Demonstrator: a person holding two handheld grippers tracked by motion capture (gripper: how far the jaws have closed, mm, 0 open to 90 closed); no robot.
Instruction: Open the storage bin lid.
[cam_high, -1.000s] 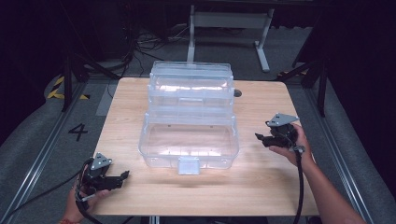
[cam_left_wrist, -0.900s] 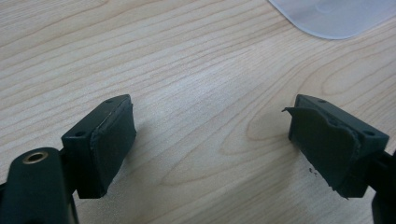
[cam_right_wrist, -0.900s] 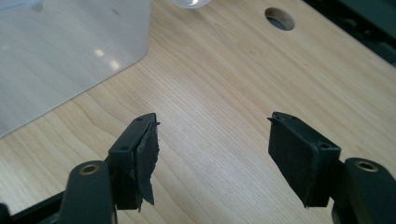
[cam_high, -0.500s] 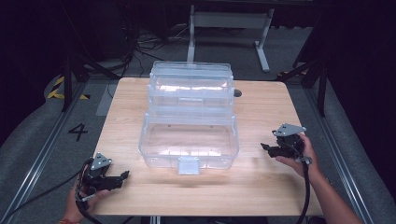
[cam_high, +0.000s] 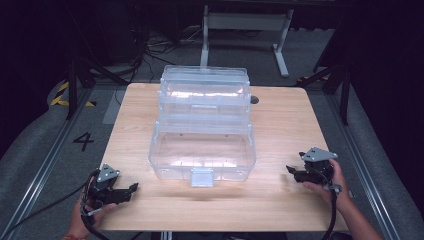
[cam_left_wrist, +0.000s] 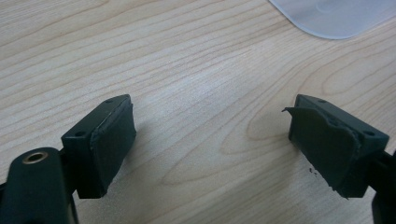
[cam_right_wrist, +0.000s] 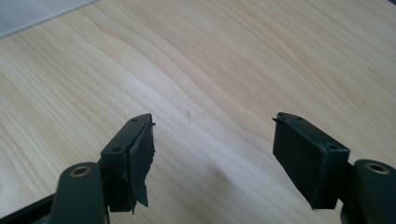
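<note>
both grippers, left (cam_high: 131, 188) and right (cam_high: 291, 170), gape empty, right's jaws just widened; clear box (cam_high: 202, 150) shut, seemingly nothing left.

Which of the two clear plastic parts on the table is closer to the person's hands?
The shallow open tub with the small latch tab on its front edge. It sits toward the person's side of the table, while the taller ribbed section stands behind it.

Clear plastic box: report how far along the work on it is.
Done: the clear plastic box stands open on the table, lid tilted back, nothing visible inside. In hand: nothing; the left gripper and right gripper sit apart from it with open, bare jaws, the right's having just been opening. Left: not evident.
</note>
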